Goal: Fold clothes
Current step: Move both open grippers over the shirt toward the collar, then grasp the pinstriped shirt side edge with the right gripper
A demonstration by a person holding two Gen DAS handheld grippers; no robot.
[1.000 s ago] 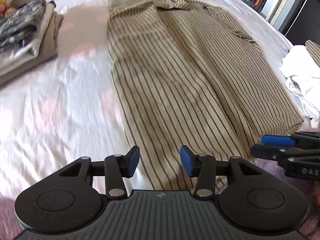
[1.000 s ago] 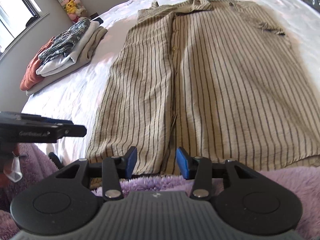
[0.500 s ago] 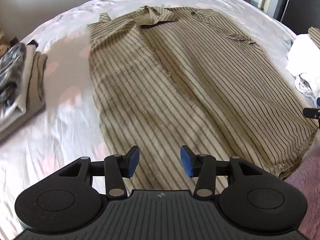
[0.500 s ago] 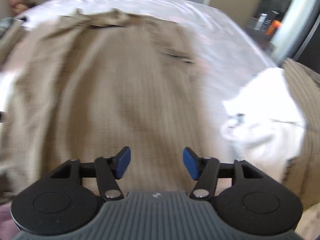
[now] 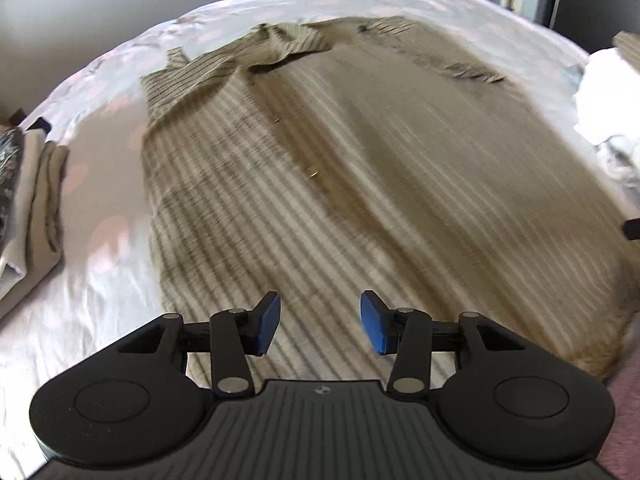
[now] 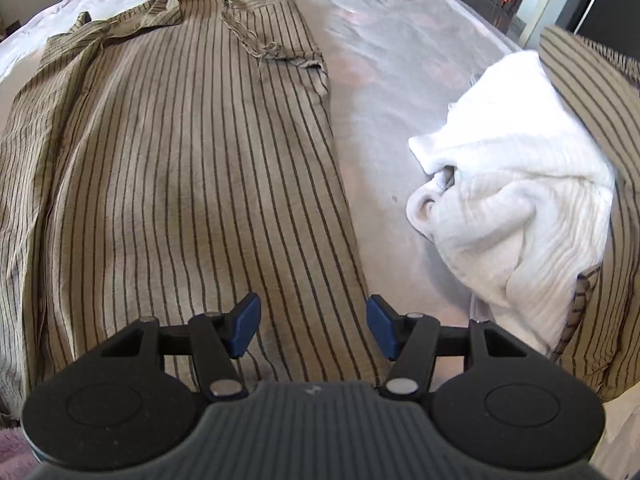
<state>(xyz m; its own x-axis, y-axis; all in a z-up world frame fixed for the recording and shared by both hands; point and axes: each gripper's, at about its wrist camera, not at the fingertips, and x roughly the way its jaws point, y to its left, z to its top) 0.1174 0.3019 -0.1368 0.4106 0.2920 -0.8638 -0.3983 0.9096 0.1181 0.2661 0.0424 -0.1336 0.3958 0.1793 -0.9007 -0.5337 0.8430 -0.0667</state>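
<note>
A tan striped shirt (image 5: 320, 168) lies spread flat on the white bed, collar at the far end; it also shows in the right wrist view (image 6: 180, 168). My left gripper (image 5: 320, 326) is open and empty, hovering over the shirt's near hem. My right gripper (image 6: 314, 330) is open and empty above the shirt's right edge near the hem. A crumpled white garment (image 6: 504, 184) lies to the right of the shirt.
A stack of folded clothes (image 5: 28, 208) sits at the left of the bed. Another striped tan fabric (image 6: 600, 128) lies under and behind the white garment at the right. The white bedsheet (image 6: 380, 60) is bare between shirt and white garment.
Both grippers moved forward over the shirt's hem. The right gripper swung to the right, so its view now holds the shirt's right edge and the white garment. Both stayed open.
</note>
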